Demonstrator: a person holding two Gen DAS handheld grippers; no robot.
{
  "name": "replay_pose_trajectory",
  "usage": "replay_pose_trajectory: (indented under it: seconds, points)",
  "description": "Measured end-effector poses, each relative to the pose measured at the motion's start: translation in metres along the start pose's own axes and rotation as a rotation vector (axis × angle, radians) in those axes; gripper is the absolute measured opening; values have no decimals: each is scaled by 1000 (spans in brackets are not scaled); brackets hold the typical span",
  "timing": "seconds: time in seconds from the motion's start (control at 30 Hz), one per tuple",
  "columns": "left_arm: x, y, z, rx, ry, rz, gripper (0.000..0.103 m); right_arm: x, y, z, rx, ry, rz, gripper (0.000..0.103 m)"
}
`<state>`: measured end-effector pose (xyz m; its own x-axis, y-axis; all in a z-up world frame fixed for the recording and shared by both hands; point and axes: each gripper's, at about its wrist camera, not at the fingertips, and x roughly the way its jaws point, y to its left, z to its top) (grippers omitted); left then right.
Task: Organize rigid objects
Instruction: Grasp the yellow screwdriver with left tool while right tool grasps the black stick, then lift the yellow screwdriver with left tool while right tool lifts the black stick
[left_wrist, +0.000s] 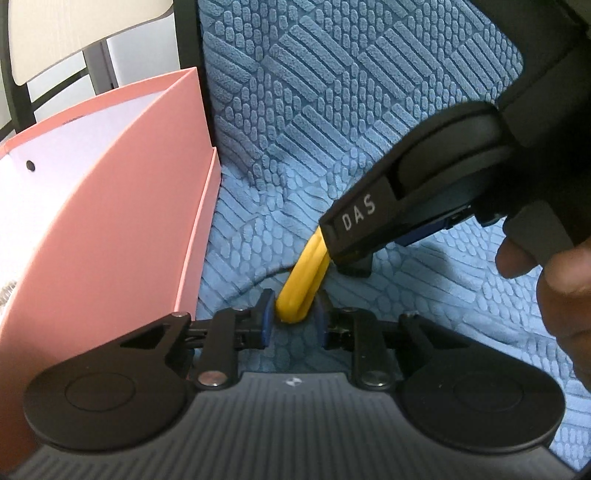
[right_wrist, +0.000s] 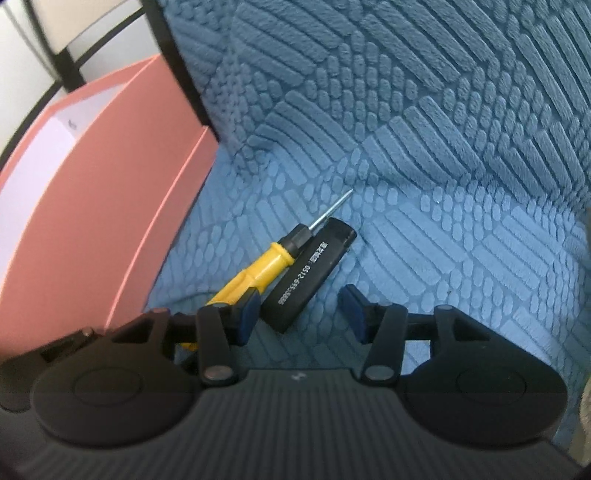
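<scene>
A yellow-handled screwdriver (right_wrist: 262, 266) lies on the blue textured cloth (right_wrist: 443, 240), its metal tip (right_wrist: 332, 210) pointing away. A black oblong block (right_wrist: 314, 266) with white printed digits rests against its right side. In the left wrist view my left gripper (left_wrist: 293, 314) is shut on the butt of the screwdriver (left_wrist: 306, 273), blue pads on both sides of the handle. My right gripper (right_wrist: 299, 295) stands open astride the black block, without pressing it; its left finger overlaps the yellow handle. The right gripper (left_wrist: 360, 264) hides the block in the left wrist view.
A pink open box (left_wrist: 129, 203) with a white lining stands upright just left of the objects, also seen as the pink box (right_wrist: 110, 184). Behind it are black chair bars (left_wrist: 22, 92). A hand (left_wrist: 554, 280) holds the right gripper. The cloth rises as a padded back beyond the tools.
</scene>
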<state>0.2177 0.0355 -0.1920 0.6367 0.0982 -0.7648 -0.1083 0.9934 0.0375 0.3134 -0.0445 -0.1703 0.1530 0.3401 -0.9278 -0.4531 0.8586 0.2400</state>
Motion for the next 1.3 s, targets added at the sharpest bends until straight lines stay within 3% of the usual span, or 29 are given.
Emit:
replay_pose_trajectory:
  seconds: [0.2,0.4,0.5,0.8,1.0,1.3]
  points:
    - [-5,1,-1,-42,3,-47,25,-4,-8,0,14,18,-31,26]
    - [-9,1,-1,-72,14,-81,24,-17,-33,-4,117,19,-24,22]
    - [-9,1,-1,-86,20,-96,24,-26,-45,-9,188,12,2,14]
    - [-12,1,-1,-102,30,-136,23,-47,-52,-26,249,9,23,12]
    - [-20,5,-4,-118,38,-186,21,-56,-40,-40,219,5,-23,12]
    - [-43,15,-24,-141,72,-240,21,-80,-29,-87,284,-25,-67,11]
